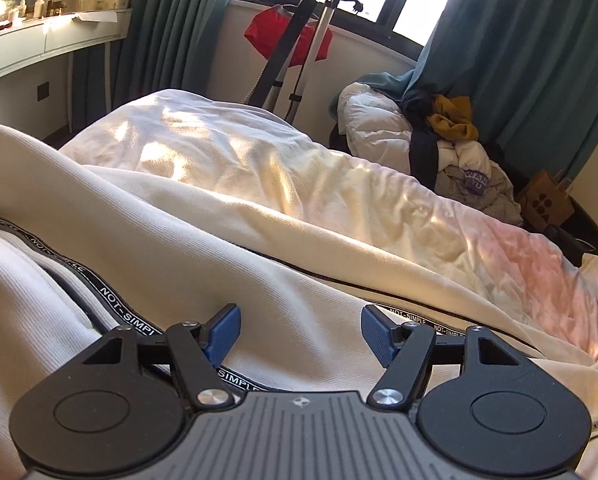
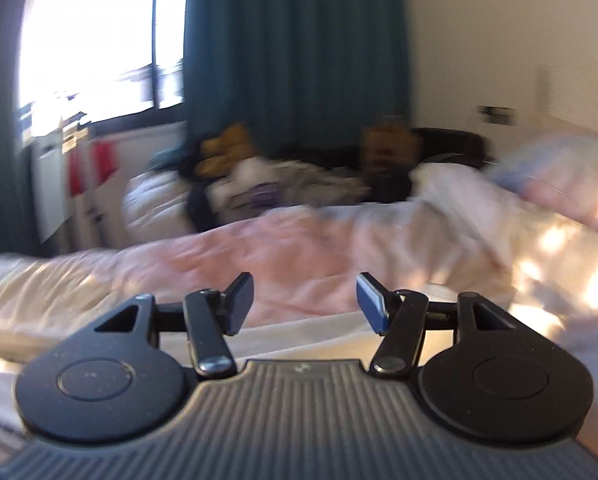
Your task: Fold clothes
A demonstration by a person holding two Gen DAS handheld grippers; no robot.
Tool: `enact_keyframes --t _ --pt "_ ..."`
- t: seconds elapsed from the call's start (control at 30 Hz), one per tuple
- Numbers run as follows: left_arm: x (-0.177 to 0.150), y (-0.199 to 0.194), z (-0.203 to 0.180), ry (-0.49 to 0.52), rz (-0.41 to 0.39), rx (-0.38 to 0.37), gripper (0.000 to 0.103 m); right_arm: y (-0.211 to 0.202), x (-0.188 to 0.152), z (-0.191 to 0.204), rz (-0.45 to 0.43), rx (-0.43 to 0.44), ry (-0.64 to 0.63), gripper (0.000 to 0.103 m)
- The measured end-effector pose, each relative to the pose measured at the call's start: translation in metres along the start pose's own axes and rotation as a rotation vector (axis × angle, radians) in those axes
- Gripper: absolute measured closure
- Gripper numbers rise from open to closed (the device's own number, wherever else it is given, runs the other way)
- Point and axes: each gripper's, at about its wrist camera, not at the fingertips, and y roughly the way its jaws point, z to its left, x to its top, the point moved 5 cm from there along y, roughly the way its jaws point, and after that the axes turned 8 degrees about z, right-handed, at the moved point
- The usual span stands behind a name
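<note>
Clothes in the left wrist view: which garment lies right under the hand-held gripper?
The cream garment with black "NOT-SIMPLE" tape trim, spread beneath the open left hand-held gripper. The red garment hangs by the window.

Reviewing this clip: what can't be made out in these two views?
- Left wrist view: the cream garment runs off the left and bottom edges, and the left gripper body covers its near part, so its type is unclear.
- Right wrist view: motion blur smears the clothes pile into shapes.
- Dresser items: too small, washed out by glare.

Bed [image 1: 227,160] lies open ahead; clothes heap [image 1: 459,152] crowds its far side.
</note>
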Motion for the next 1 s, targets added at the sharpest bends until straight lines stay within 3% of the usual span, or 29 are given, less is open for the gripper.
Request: enact_keyframes --t 0.1,0.17,0.33,0.43,0.57,0.73,0.8,0.87,0.97,1.0 --pt "-0.003 0.002 0.002 0.005 0.004 -0.002 0.034 0.021 0.006 0.016 0.130 0.254 -0.016 0.043" --pt "-0.005 0.003 0.000 0.030 0.000 0.009 0.034 0.041 0.013 0.029 0.240 0.360 -0.072 0.045" --pt "-0.003 0.004 0.000 0.020 -0.005 -0.007 0.034 0.077 0.027 0.086 0.446 0.522 -0.501 0.045" --pt "-0.002 0.005 0.002 0.013 -0.004 -0.022 0.034 0.099 0.018 0.114 0.627 0.580 -0.670 0.045" --pt "0.000 0.005 0.007 -0.001 -0.011 -0.055 0.034 0.114 -0.010 0.138 0.810 0.599 -0.878 0.045" --pt "0.002 0.008 0.012 -0.015 -0.015 -0.079 0.034 0.126 -0.025 0.147 0.934 0.576 -0.945 0.045" --pt "0.002 0.010 0.014 -0.024 -0.010 -0.085 0.034 0.124 -0.023 0.143 0.938 0.572 -0.929 0.046" --pt "0.003 0.010 0.015 -0.030 -0.012 -0.092 0.034 0.117 -0.026 0.140 0.947 0.567 -0.925 0.054" --pt "0.003 0.009 0.016 -0.042 -0.013 -0.097 0.034 0.101 -0.039 0.137 0.907 0.502 -1.012 0.083" --pt "0.003 0.009 0.016 -0.047 -0.013 -0.096 0.034 0.094 -0.040 0.137 0.877 0.484 -1.035 0.089"
